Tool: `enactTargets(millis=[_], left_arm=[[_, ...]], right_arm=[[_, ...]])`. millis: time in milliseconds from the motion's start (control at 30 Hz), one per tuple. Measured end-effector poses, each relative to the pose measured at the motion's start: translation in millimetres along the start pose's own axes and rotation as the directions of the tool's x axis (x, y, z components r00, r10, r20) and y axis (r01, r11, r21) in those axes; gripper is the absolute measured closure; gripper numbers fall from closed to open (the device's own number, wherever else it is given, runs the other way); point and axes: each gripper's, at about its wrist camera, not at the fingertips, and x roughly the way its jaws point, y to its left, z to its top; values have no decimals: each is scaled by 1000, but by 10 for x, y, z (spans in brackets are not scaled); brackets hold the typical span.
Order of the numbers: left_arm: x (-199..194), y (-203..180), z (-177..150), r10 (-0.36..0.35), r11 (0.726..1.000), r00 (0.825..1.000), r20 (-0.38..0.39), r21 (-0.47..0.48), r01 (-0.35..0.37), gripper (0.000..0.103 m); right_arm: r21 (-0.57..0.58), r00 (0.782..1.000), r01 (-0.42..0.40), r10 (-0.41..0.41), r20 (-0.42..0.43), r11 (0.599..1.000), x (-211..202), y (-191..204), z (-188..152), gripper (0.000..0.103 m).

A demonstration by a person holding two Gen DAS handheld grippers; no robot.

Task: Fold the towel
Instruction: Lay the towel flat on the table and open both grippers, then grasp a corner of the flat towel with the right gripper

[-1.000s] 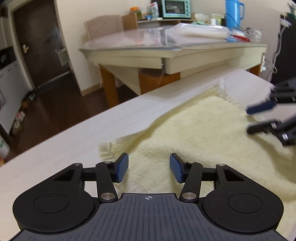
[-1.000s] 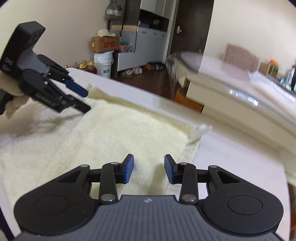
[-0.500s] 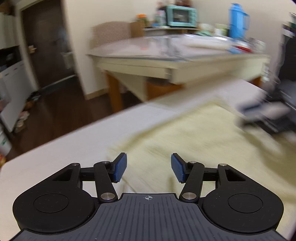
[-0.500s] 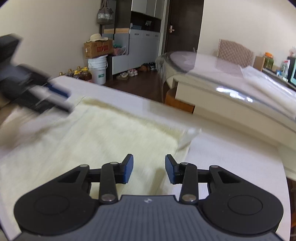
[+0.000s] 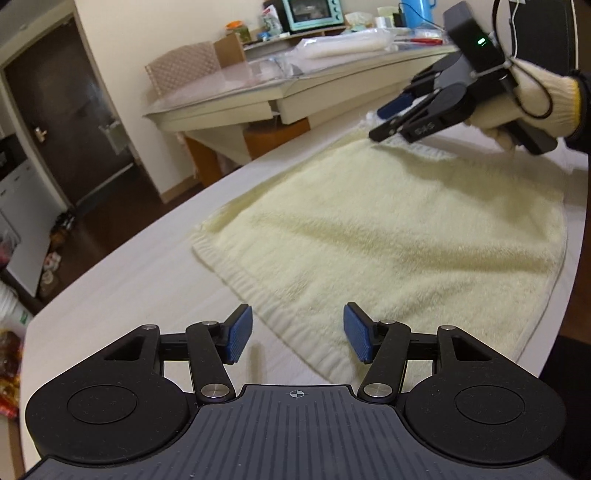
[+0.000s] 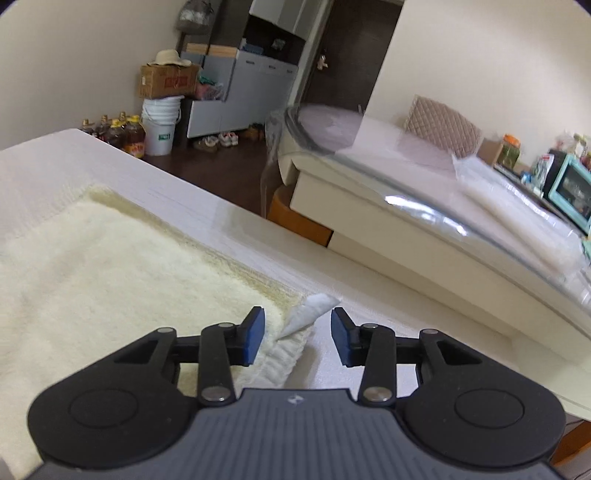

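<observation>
A pale yellow towel (image 5: 388, 236) lies spread flat on the white table (image 5: 140, 280). My left gripper (image 5: 297, 338) is open, its pads either side of the towel's near ribbed edge, nothing held. In the left wrist view my right gripper (image 5: 386, 120) hovers open over the towel's far corner, held by a gloved hand (image 5: 532, 99). From the right wrist view the towel (image 6: 103, 273) fills the left, and my right gripper (image 6: 297, 338) stands open around the corner with its white label (image 6: 308, 314).
A second cream table (image 5: 295, 92) with a glass top stands beyond, carrying bags, a teal oven (image 5: 314, 13) and a blue kettle. A padded chair (image 5: 184, 72), a dark door and floor clutter lie to the left. The white table's edge (image 6: 236, 206) runs close behind the towel.
Both grippers have drawn apart to the towel's opposite short ends. The left one backed off to the near ribbed edge; the right one swung to the far corner with the label.
</observation>
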Motion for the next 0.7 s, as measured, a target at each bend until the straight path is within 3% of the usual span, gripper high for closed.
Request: enactTargets(millis=[133, 233, 367, 467, 567, 700], left_arm=[[-139, 25, -4, 21, 999, 999, 33, -36, -20, 43], [-263, -50, 55, -1, 999, 997, 79, -50, 5, 43], [-348, -448, 220, -132, 991, 980, 152, 16, 131, 44], [-334, -825, 342, -262, 964, 949, 173, 85, 251, 51], [-282, -1159, 450, -344, 935, 924, 169, 149, 321, 59], [-182, -1209, 522, -382, 922, 912, 151, 131, 365, 70]], right_arm=[[-19, 991, -100, 101, 90, 995, -554, 179, -79, 60], [-71, 987, -120, 126, 100, 990, -1014, 340, -239, 60], [-91, 990, -123, 129, 60, 988, -1498, 486, -541, 59], [-57, 995, -96, 98, 35, 994, -1683, 502, -711, 58], [8, 997, -73, 73, 33, 997, -1825, 440, -842, 58], [80, 997, -76, 73, 40, 994, -1930, 319, -962, 58]])
